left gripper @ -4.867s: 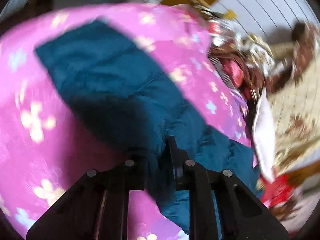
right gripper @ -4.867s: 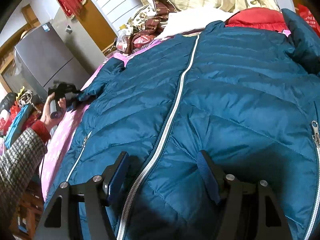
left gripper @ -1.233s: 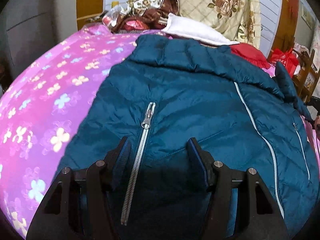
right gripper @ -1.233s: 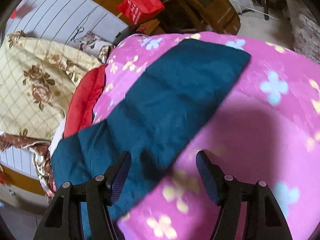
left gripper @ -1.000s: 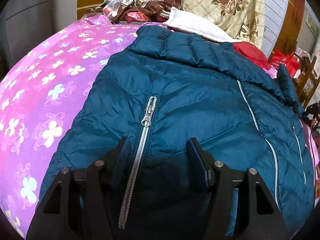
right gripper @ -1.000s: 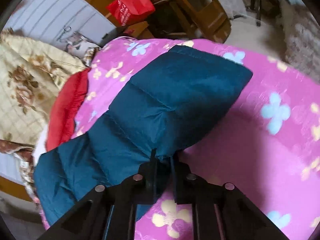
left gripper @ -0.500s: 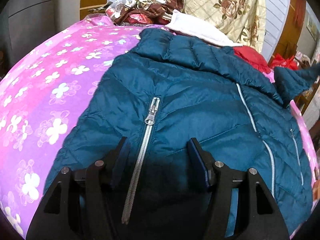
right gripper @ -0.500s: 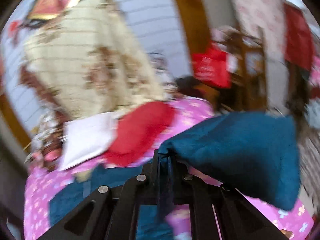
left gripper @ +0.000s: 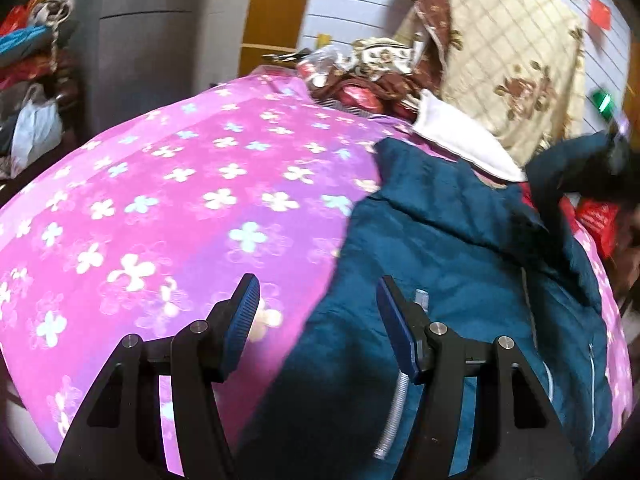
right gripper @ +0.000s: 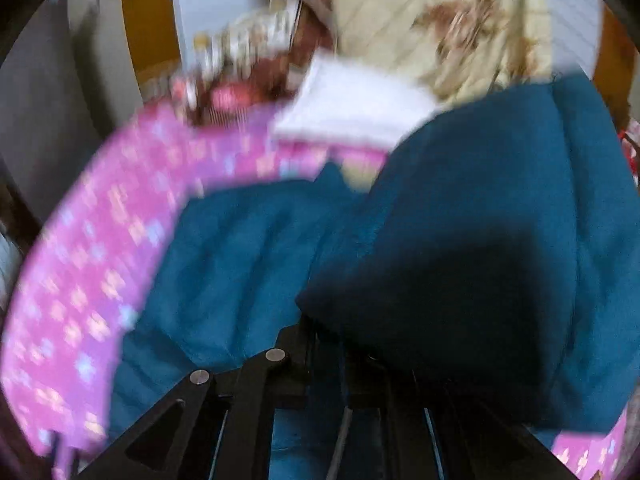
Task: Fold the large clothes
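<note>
The blue padded jacket (left gripper: 460, 280) lies spread on the pink flowered bed cover (left gripper: 180, 208), front side up, with its collar toward the white pillow (left gripper: 460, 136) and its lower edge toward the cameras. It seems to be laid flat like this so that the sleeves can be folded over the body first. The right gripper (right gripper: 324, 344) has its jaws pressed together on the sleeve (right gripper: 480, 220), which hangs lifted above the jacket and covers much of the right wrist view; that picture is strongly blurred, so the exact place of the grip on the cloth is hard to see. In the left wrist view the same sleeve (left gripper: 568, 168) shows at the far right side of the jacket, raised over the shoulder part. I judge that the sleeve is held up in order to bring it across the chest of the jacket. The left gripper (left gripper: 316, 312) stands about half open and holds nothing: its left finger is over the bed cover just beside the jacket's edge, and its right finger is over the jacket near the pocket zipper (left gripper: 400, 392). Whether the fingers touch the cloth I cannot tell. Probably it waits there to keep that side down or to take the edge next.
</note>
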Demonstrator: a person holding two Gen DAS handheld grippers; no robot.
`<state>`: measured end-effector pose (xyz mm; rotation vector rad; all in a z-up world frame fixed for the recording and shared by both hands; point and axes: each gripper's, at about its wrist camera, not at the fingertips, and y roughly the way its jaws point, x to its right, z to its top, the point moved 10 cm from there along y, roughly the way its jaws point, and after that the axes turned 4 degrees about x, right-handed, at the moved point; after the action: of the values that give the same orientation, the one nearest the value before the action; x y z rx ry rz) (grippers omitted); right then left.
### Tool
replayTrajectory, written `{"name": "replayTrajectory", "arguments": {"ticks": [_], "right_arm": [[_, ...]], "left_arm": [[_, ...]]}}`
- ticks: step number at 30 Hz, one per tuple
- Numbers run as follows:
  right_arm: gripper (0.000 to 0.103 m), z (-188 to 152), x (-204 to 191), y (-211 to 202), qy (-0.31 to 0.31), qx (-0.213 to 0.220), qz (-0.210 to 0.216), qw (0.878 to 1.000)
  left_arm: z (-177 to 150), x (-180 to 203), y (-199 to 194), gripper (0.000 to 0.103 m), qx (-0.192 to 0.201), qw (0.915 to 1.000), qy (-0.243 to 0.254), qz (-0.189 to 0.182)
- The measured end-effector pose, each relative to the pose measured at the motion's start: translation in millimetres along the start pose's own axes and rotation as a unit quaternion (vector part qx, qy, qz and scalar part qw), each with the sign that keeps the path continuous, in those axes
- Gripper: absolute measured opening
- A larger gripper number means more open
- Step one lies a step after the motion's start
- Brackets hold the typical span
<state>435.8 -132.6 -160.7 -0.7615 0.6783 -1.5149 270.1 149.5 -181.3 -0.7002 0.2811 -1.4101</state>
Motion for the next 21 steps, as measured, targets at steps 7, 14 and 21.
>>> {"name": "replayTrajectory", "arguments": {"ticks": [7,14,21], "right_arm": [[0.037,-48.7,-27.0,37.8,-0.035,-0.028,-0.008,0.999],[0.045,-49.8,-8.9,-14.1,-0.026,0.02,0.029,0.999],[0.045,-34.7,-3.9,-1.4,0.001,0.017,0.032,0.999]], "left_arm": [[-1.6,-19.7,11.7,0.061,-0.022,0.9993,-0.027,0.013],[-2.0,-13.5,8.7,0.061,-0.019,0.9995,-0.022,0.007],[-5.7,-9.3,16.0,0.061,-0.023,0.9996,-0.014,0.014]]}}
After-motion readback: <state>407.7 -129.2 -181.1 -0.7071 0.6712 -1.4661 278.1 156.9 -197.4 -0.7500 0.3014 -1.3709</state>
